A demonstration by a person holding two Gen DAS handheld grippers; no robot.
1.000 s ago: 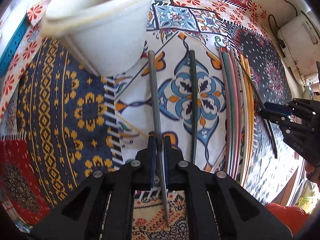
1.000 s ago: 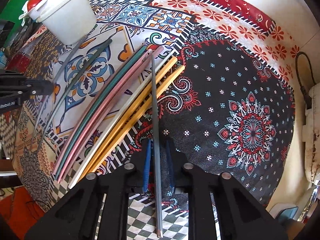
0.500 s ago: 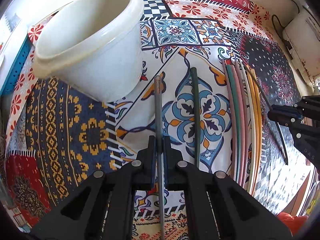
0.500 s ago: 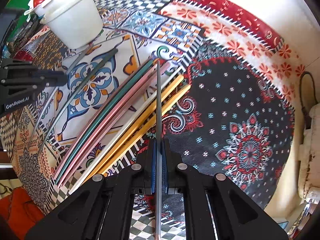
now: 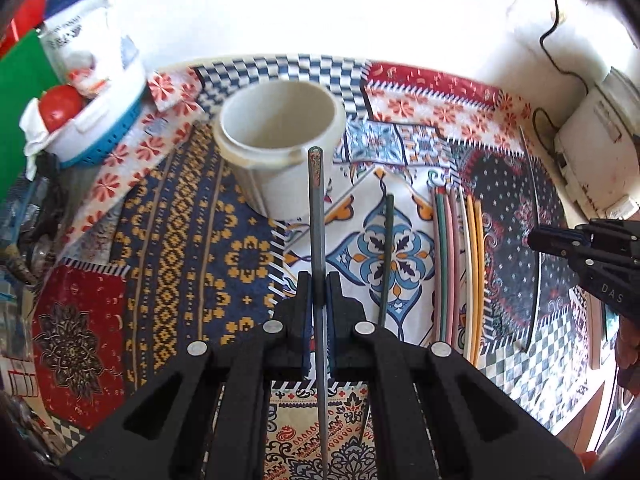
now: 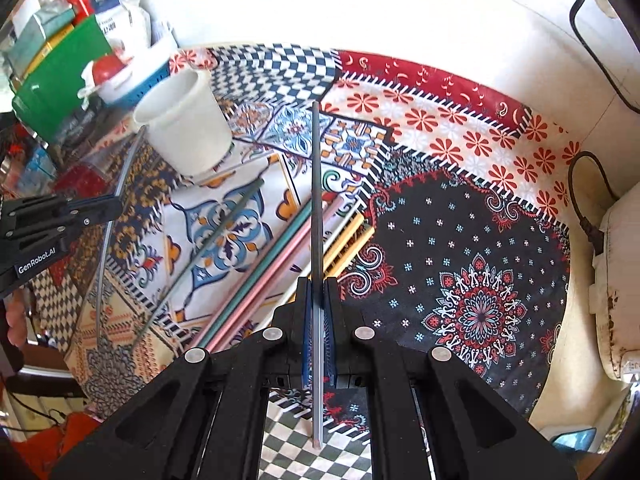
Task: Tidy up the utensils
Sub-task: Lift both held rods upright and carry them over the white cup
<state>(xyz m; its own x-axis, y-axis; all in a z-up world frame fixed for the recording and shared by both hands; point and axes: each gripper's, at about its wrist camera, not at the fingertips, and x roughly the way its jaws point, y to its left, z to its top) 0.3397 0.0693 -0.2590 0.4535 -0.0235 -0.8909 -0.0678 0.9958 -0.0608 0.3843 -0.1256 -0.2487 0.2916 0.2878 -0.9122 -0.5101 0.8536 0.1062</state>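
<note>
In the left wrist view, our left gripper (image 5: 319,292) pinches a grey stick (image 5: 318,240) between its pads, pressed tight on it near its middle. The stick runs from 6 o'clock up to 12 o'clock, and its far tip lies over the rim of the white cup (image 5: 280,140). We judge we hold it so, pointing steeply down, so that it can slide into the cup tip first. A dark green stick (image 5: 386,260) lies on the cloth (image 5: 180,240) just at 3 o'clock from our jaws. Farther at 3 o'clock is a row of coloured sticks (image 5: 456,264), side by side. The right gripper (image 5: 538,240) shows at the 3 o'clock edge with a thin stick across it.

In the right wrist view, our right gripper (image 6: 319,300) is closed the same way on a second grey stick (image 6: 316,200), which points to 12 o'clock, clear of the cloth (image 6: 460,240). The cup (image 6: 184,124) stands at 10 o'clock, well apart, so this stick has farther to go. The coloured sticks (image 6: 280,256) lie under it, at 10 o'clock from the jaws. The left gripper (image 6: 116,208) is at 9 o'clock.
</note>
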